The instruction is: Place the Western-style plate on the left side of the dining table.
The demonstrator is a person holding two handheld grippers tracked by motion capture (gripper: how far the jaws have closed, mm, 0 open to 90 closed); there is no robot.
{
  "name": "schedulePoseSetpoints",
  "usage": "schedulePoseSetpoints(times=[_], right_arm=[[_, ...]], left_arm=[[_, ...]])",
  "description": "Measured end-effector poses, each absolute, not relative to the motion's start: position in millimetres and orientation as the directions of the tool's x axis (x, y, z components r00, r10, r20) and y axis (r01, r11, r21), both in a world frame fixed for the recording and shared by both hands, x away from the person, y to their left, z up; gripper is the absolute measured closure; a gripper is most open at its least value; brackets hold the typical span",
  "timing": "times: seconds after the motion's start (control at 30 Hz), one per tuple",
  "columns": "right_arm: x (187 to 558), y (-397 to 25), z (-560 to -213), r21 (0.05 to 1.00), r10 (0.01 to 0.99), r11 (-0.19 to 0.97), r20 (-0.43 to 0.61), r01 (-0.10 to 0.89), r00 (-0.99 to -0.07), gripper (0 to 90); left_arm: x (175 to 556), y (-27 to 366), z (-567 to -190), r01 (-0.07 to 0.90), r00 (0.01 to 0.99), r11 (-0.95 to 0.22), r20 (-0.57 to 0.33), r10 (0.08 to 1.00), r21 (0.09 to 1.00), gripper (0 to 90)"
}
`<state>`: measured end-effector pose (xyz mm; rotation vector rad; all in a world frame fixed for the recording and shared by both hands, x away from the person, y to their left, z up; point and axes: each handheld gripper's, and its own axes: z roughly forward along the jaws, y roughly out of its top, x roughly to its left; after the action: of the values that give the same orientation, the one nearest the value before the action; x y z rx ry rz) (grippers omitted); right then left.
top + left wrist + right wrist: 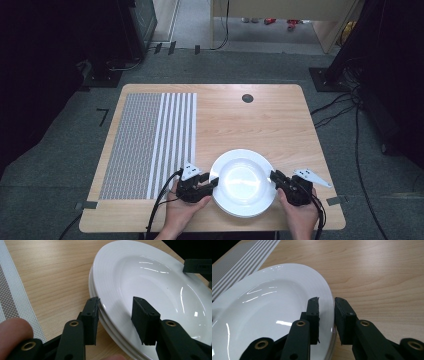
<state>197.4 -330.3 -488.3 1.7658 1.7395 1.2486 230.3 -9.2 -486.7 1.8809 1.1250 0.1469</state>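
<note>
A stack of white deep plates (243, 182) sits near the front edge of the wooden table (260, 120). My left gripper (212, 182) is at the stack's left rim. In the left gripper view it (115, 320) is open wide, its jaws straddling the rim of the plates (155, 287), one outside and one over the bowl. My right gripper (274, 178) is at the right rim. In the right gripper view its (327, 320) jaws stand close together with the top plate's (274, 305) rim pinched between them.
A grey and white striped placemat (150, 145) covers the table's left part, close to my left gripper. A dark round cable hole (247, 98) lies at the far middle. Cables trail from both grippers over the front edge. Dark equipment and cables stand around the table.
</note>
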Motion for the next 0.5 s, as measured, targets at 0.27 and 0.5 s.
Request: schedulePoseSetpoints(times=[0.27,0.5], right_arm=[[196.6,-336.5,-489.9,0.739,0.900,-0.259,0.418,0.622,-0.122,78.9],[195.9,-343.7,-490.3,0.674,0.841,-0.362,0.534,0.644,-0.087,80.1]], left_arm=[[231.0,-8.5,-488.3,0.654,0.577,-0.165,-0.345,0.741,0.738,54.4],[230.6,-10.1,-489.2,0.656,0.574,-0.171,-0.339,0.746,0.735,52.8]])
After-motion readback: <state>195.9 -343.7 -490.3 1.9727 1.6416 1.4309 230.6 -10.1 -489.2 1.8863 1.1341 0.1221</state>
